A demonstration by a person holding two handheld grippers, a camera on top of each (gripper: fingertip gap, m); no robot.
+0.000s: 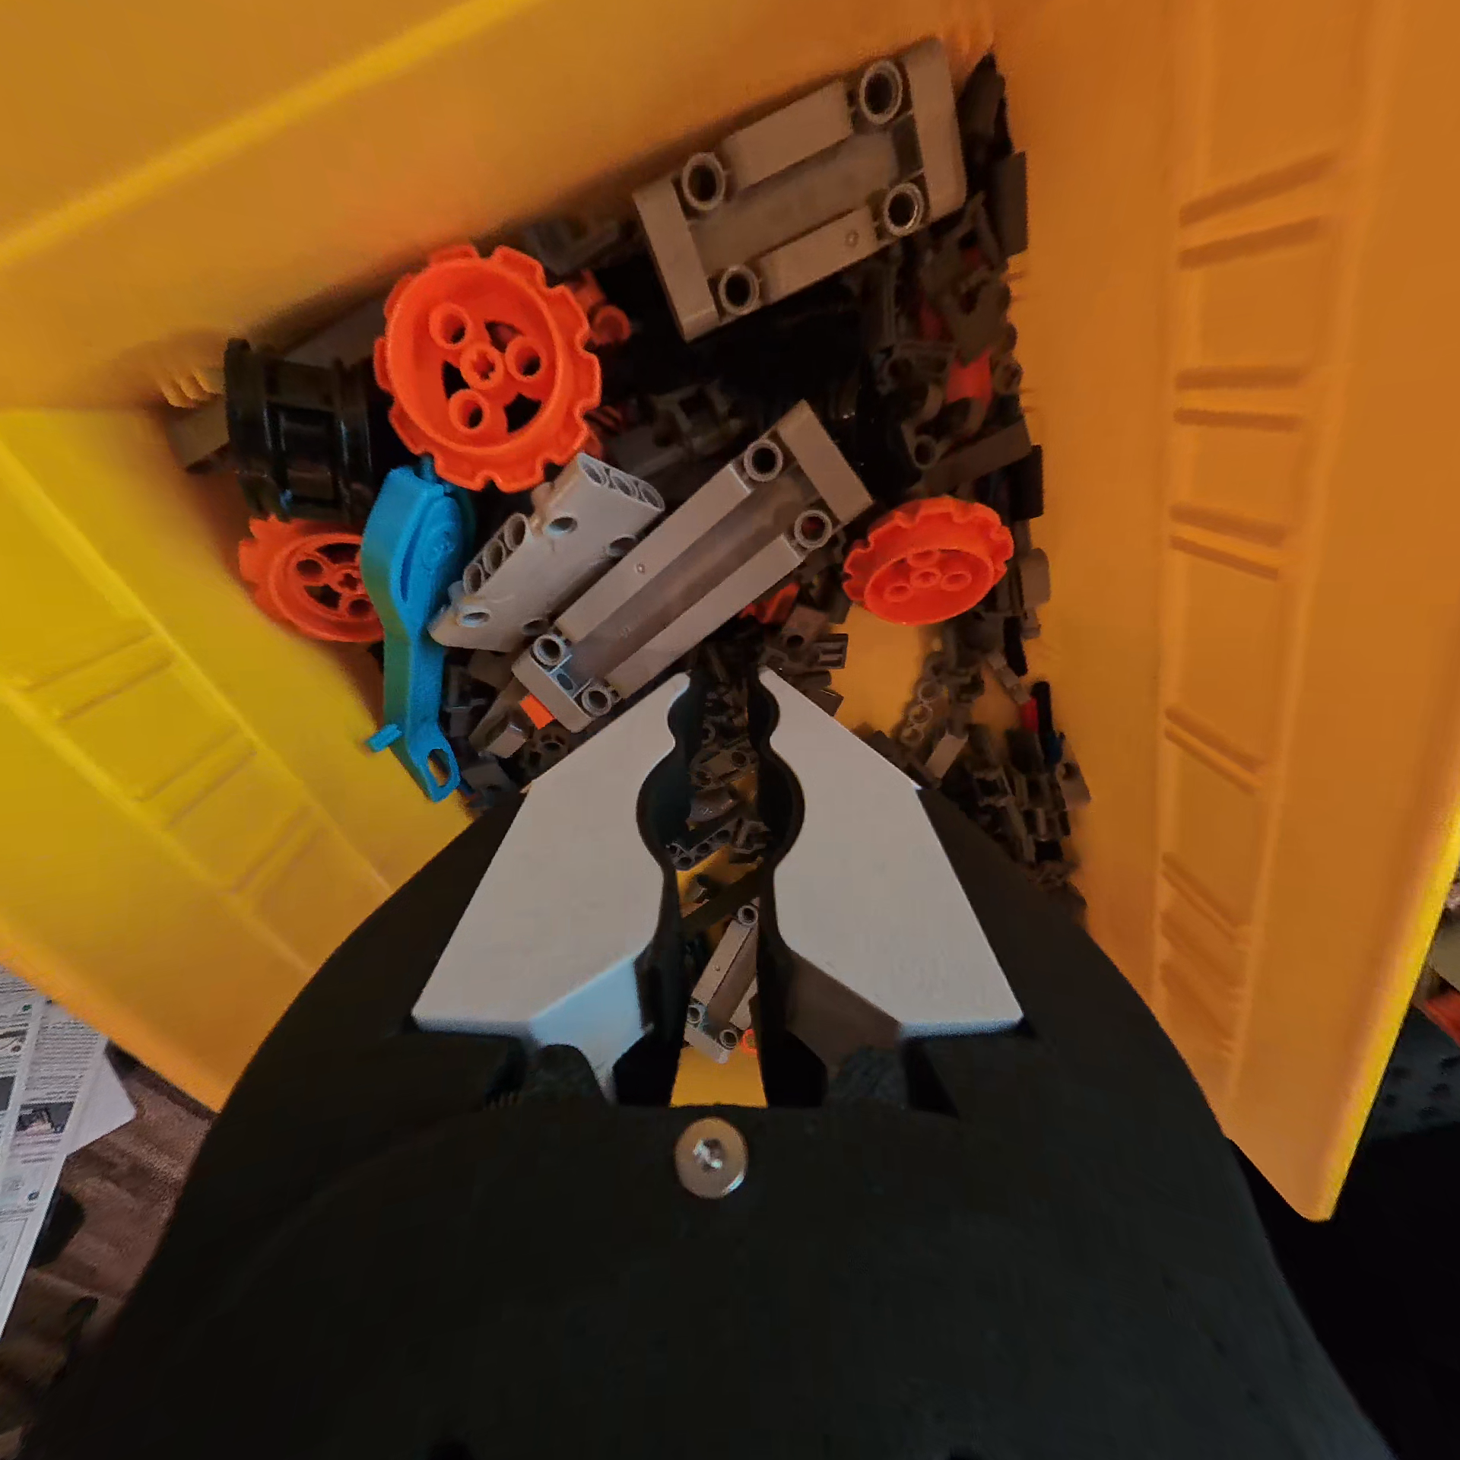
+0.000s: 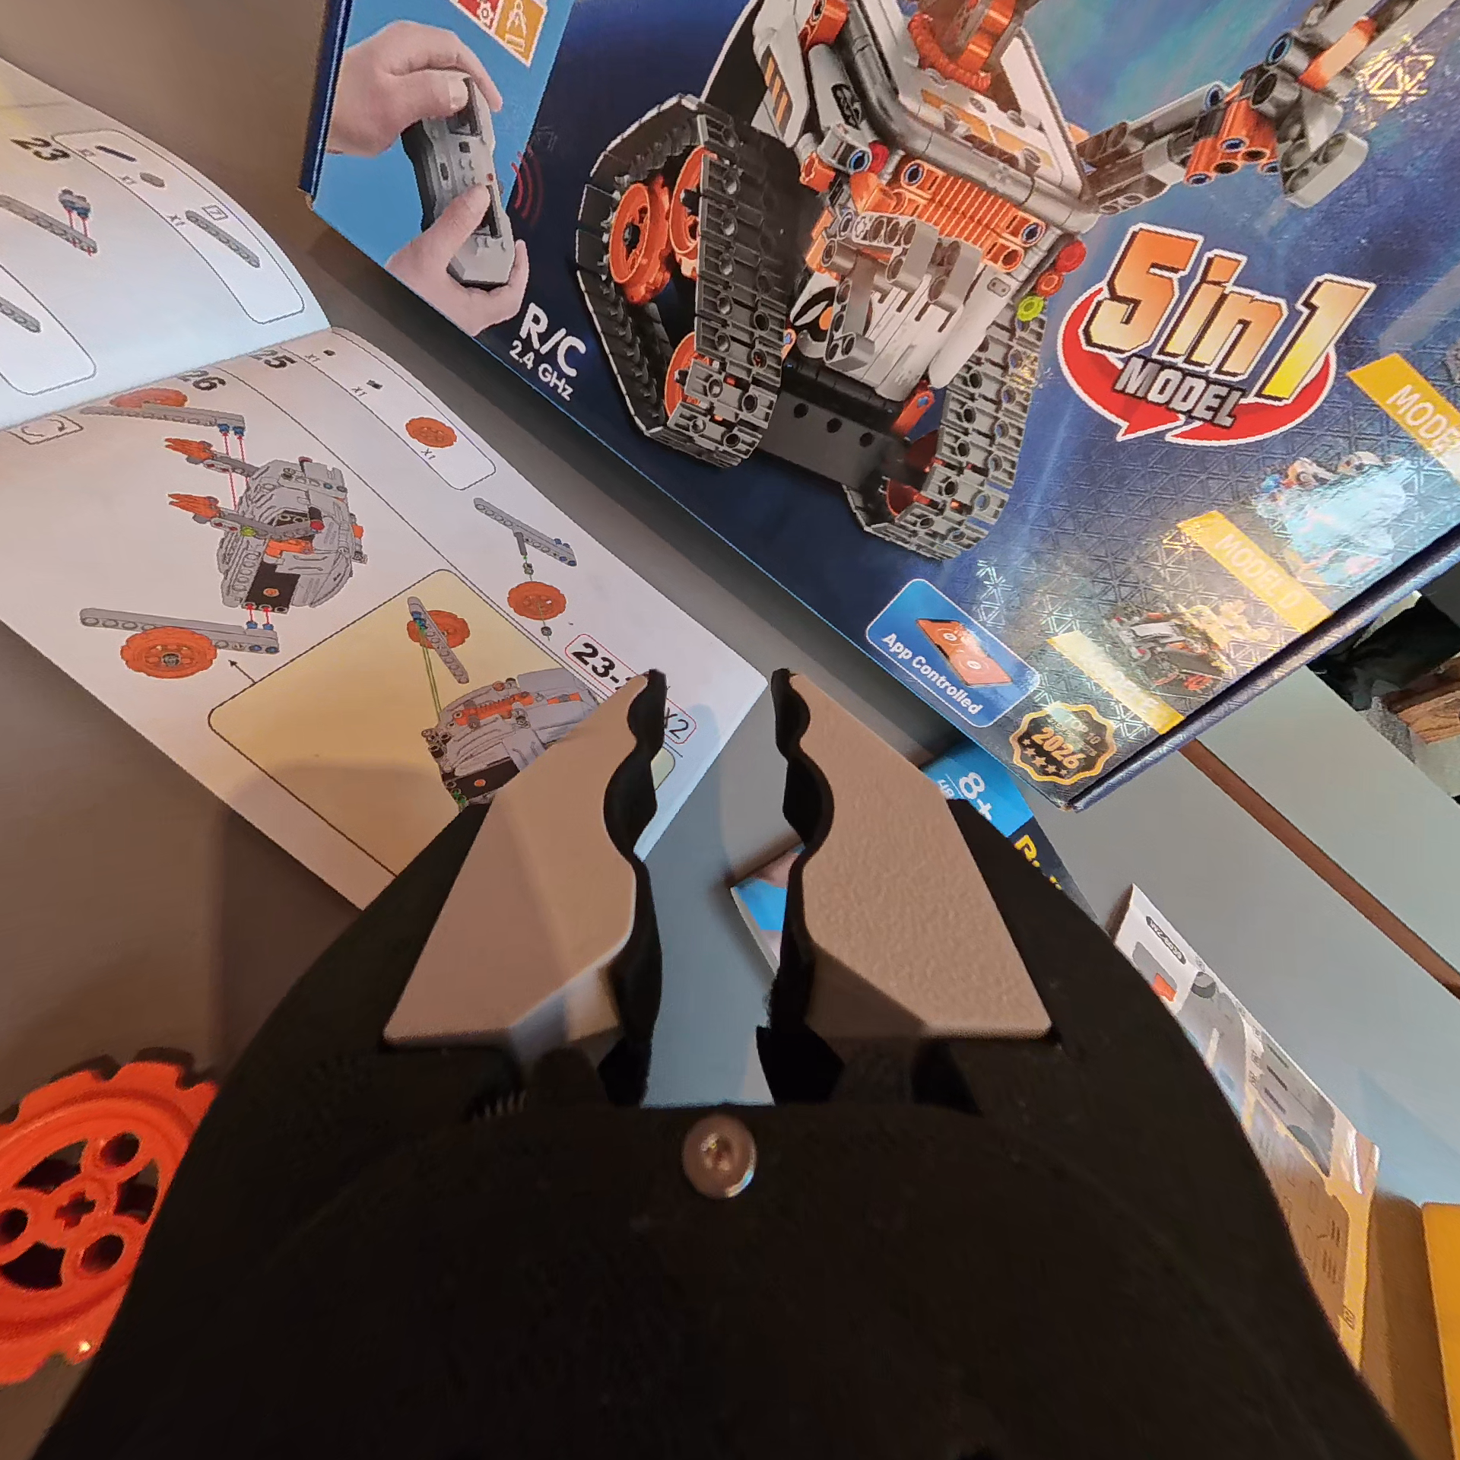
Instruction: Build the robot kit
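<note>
My left gripper (image 1: 728, 681) reaches down into a yellow plastic bin (image 1: 1264, 553) full of building-set parts. Its jaws stand a narrow gap apart with nothing between them, and the tips hover over small dark pieces beside a long grey beam block (image 1: 695, 561). Around it lie three orange toothed wheels (image 1: 486, 367), a blue tool (image 1: 415, 616), a black wheel hub (image 1: 296, 430) and a grey frame block (image 1: 806, 186). My right gripper (image 2: 715, 679) is open and empty above the table, over the corner of an open instruction booklet (image 2: 316, 569). An orange toothed wheel (image 2: 79, 1209) lies at its lower left.
A large blue toy box (image 2: 987, 316) with a picture of a tracked robot lies ahead of the right gripper on the grey table (image 2: 1303, 806). Smaller cartons (image 2: 1264, 1066) sit at the right. Printed paper (image 1: 39, 1106) lies outside the bin at the lower left. Spacing between my two grippers at the tips: around 50 cm. From the left gripper's tips to the black wheel hub (image 1: 296, 430) is close to 9 cm.
</note>
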